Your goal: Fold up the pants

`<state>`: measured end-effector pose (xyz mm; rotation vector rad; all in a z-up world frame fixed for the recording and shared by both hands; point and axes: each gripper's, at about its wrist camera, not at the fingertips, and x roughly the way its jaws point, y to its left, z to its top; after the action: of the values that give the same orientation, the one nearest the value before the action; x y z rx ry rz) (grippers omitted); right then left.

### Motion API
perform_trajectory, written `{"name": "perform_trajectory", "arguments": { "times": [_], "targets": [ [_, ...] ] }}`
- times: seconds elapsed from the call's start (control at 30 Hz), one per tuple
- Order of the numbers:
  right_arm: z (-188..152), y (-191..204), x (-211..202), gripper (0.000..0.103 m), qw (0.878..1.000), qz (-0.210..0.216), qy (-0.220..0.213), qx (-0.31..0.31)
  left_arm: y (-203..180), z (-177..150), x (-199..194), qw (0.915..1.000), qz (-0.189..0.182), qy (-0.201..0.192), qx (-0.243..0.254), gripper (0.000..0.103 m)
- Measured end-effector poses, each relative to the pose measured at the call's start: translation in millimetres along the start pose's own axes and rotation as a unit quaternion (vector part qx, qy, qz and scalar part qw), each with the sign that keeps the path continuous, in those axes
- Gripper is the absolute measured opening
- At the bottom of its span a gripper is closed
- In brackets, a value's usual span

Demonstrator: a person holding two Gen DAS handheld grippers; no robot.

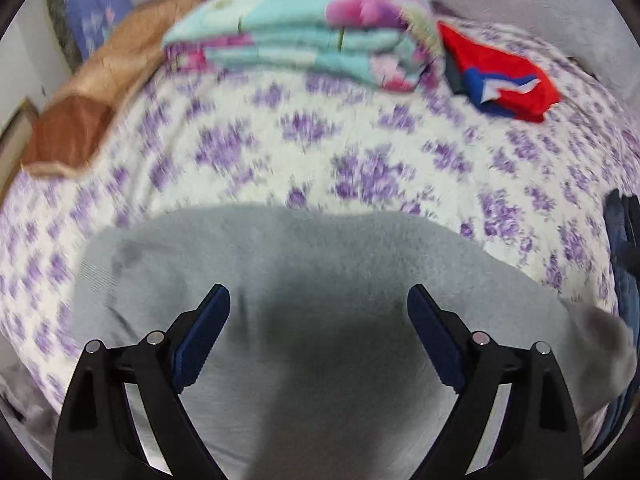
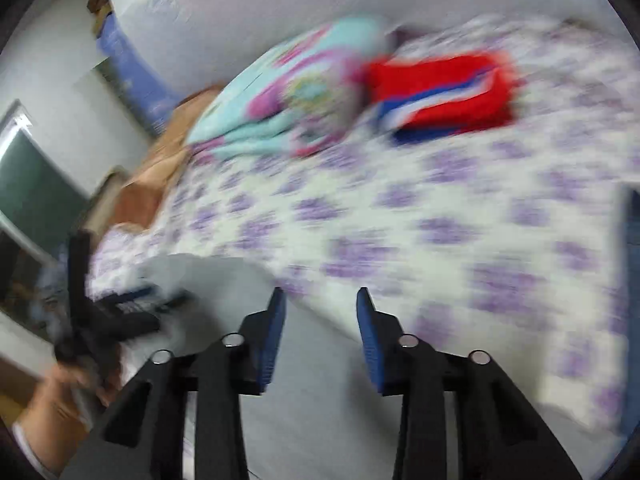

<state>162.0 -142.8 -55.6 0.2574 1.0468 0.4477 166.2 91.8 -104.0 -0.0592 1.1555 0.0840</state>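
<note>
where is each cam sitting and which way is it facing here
Left wrist: rides the left gripper, jaws wide open, low over the grey pants, facing up the floral bedsheet.
Right wrist: rides the right gripper, jaws open, aimed across the bed; the person's left hand shows at lower left.
Shared: pants, sheet, folded teal floral quilt and red folded garment.

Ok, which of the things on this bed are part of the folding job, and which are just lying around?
Part of the job:
grey pants
left tongs, open above the pants
right tongs, open

Just lying about:
folded flowery quilt
red and blue cloth
brown pillow
flowered bedsheet
dark blue cloth at the edge
</note>
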Motion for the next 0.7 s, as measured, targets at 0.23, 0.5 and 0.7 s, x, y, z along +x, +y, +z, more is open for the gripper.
{"name": "perform_trajectory", "arguments": {
  "times": [0.23, 0.5, 0.7],
  "targets": [
    [27, 32, 107, 0.032, 0.990, 0.086, 0.105, 0.034, 22, -39, 43, 0.9981, 0.025, 0.054, -0.013, 0.089],
    [5, 53, 141, 0.032, 0.968, 0.130, 0.213, -0.007, 28, -53, 38, 0.9983, 0.025, 0.053, -0.001, 0.090],
    [-9, 57, 136, 0.031, 0.953, 0.167, 0.247, -0.050, 29, -53, 39, 0.9984, 0.020, 0.053, -0.004, 0.090]
  ]
}}
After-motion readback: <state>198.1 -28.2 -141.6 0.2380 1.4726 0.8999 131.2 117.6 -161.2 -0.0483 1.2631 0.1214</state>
